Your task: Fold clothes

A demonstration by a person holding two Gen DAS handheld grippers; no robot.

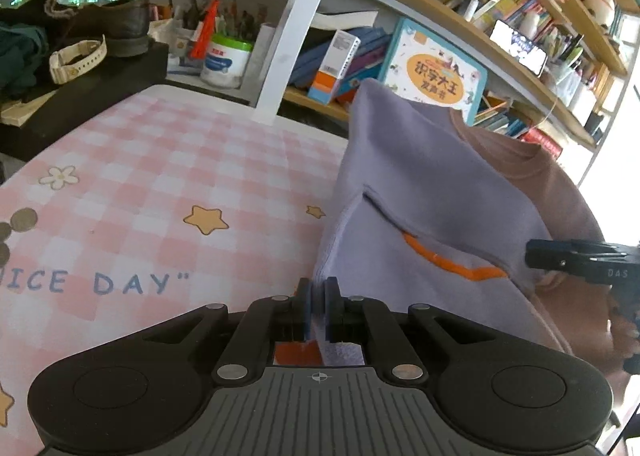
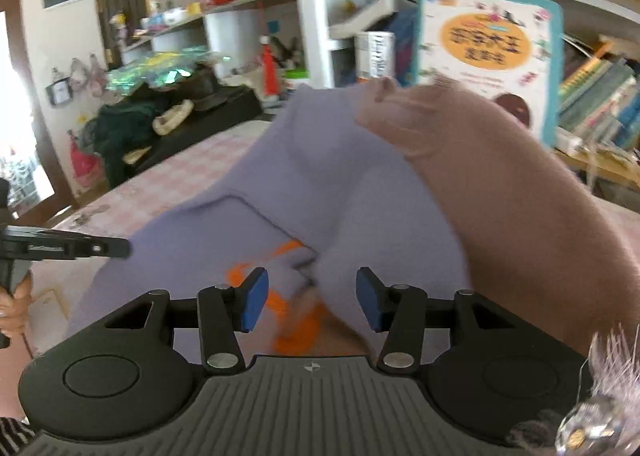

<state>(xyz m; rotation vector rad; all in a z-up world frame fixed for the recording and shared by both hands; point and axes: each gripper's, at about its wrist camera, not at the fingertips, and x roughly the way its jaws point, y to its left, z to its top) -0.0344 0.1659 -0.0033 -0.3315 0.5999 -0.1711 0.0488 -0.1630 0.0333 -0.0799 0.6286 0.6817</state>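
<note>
Left: pink checked table [image 1: 152, 175]. Left tongs [image 1: 319, 296], clenched on the near edge of the lilac-and-pink garment [image 1: 432, 183], which rises from that grip toward the far bookshelf [image 1: 532, 103], long axis near-to-far. Right: right tongs [image 2: 312, 296], released, the garment's orange-trimmed fold just beyond the parted pads [image 2: 252, 300]. The right tongs seem nearer the free edge.

"ICE DAY" on the pink checked tablecloth [image 1: 132, 175] (first letters cut off).
</note>
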